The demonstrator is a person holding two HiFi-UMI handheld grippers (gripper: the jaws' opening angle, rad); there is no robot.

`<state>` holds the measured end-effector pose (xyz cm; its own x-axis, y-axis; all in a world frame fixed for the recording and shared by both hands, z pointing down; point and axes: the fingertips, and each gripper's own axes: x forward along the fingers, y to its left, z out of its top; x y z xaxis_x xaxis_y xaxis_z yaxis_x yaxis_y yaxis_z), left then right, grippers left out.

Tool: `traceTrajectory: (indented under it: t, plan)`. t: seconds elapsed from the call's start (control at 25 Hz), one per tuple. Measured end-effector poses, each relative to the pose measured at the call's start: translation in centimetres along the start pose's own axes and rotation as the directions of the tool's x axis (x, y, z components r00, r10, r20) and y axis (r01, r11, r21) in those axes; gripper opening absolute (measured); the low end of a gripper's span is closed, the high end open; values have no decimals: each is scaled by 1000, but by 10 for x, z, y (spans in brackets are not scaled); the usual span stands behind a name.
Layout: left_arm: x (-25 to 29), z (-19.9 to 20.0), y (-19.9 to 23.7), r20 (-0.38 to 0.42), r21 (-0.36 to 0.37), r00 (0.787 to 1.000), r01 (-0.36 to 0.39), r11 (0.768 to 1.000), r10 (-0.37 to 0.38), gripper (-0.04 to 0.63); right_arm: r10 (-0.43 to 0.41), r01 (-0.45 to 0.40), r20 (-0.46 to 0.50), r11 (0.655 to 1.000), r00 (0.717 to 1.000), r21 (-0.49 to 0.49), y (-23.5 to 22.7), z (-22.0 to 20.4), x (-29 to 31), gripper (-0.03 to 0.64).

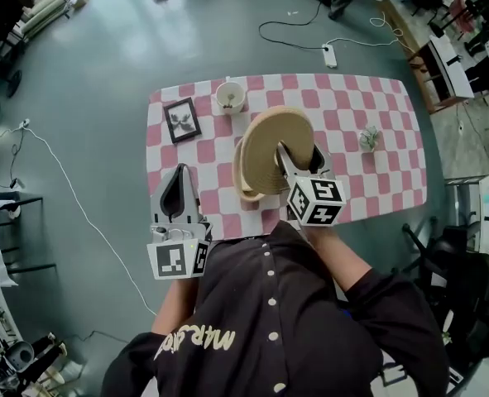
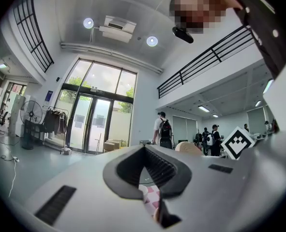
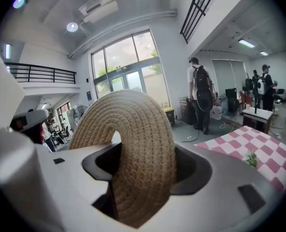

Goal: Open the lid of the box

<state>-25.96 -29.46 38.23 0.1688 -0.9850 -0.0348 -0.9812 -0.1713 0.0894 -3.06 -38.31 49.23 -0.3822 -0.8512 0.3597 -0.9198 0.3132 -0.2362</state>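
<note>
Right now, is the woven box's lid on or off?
Off. The woven lid, clamped in the right hand-held gripper, stands tilted on edge above the woven box, whose rim shows beneath it.

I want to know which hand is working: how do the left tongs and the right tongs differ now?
The right tongs are shut on the rim of the woven lid, holding it raised on edge above the box; the left tongs are shut on nothing. The right tongs sit over the middle of the checked table, the left tongs over its near left edge. Both are the same grey build.
</note>
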Motion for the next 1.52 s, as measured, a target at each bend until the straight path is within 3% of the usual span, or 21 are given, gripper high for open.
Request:
traceTrajectory:
  t: [0.24,0.48,0.72,1.52]
  plan:
    - [-2,12,-4,32,14,999,6,1000,-6,6,71,-77,169,997,983,28,-13,54,-24,296]
    - [0,21,-4,57,23,998,9,1000,-10,6,53,-53,251,999,967,-4,-32,91,-46,298]
    - [6,31,4,76,44,997,-2,999,-1,6,32,7,342,994,939,-111,-45,132,-76,298]
    - [-7,55,53,125,129,981,-164,978,148,6,15,82,481,980,877,-181,-86,164,-126,298]
